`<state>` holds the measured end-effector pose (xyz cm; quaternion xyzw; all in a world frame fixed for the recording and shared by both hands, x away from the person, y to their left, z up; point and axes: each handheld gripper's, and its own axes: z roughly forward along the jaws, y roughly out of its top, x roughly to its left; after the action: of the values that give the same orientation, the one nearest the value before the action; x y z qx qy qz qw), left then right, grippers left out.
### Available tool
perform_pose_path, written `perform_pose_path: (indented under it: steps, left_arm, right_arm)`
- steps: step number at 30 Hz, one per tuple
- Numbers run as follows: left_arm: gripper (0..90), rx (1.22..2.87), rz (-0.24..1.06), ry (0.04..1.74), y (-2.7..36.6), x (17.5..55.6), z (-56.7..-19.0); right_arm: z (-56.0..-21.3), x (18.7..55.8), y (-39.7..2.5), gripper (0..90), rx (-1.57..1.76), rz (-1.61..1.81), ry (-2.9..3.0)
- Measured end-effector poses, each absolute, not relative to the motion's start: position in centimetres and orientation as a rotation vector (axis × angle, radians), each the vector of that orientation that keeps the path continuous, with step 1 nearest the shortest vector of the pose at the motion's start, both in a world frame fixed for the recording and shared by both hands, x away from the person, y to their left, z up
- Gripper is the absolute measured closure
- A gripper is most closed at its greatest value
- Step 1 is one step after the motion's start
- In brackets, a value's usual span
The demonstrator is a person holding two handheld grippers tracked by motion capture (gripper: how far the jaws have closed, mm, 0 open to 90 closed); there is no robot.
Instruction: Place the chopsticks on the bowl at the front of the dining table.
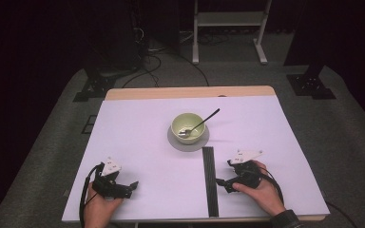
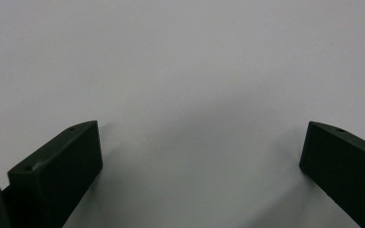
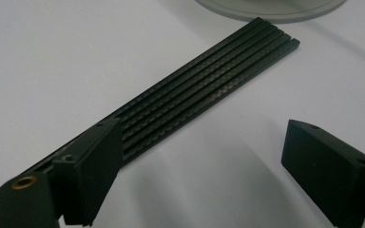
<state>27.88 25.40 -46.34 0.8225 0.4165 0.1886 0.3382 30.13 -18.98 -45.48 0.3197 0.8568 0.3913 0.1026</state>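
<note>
While your left gripper (image 1: 134, 184) and right gripper (image 1: 221, 182) sat empty with jaws spread wide, the green bowl (image 1: 188, 126) on its grey saucer (image 1: 188, 143) mid-table held a spoon (image 1: 199, 124).

Bowl on plate at mid-table, 2 grippers near the front edge.

The spoon (image 1: 200, 123) lies in the bowl (image 1: 188, 126), which sits on the plate (image 1: 188, 141) on the table (image 1: 138, 123). The ridged strip (image 1: 209, 179) runs from the plate toward the front, between the left gripper (image 1: 132, 185) and right gripper (image 1: 222, 183), nearer the right one.
</note>
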Motion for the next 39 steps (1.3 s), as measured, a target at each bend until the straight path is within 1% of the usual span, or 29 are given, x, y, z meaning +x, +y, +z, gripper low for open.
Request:
perform_pose_path:
  steps: [13, 39]
  left_arm:
    - [0.0, 2.143, 0.492, 1.085, 25.4, 27.9, -46.3]
    - [0.0, 2.142, 0.492, 1.085, 25.4, 27.9, -46.4]
  right_arm:
    - [-45.9, 30.1, -18.0, 12.7, 0.914, 1.129, 2.558]
    - [-46.2, 29.7, -17.8, 12.7, 0.886, 1.089, 2.569]
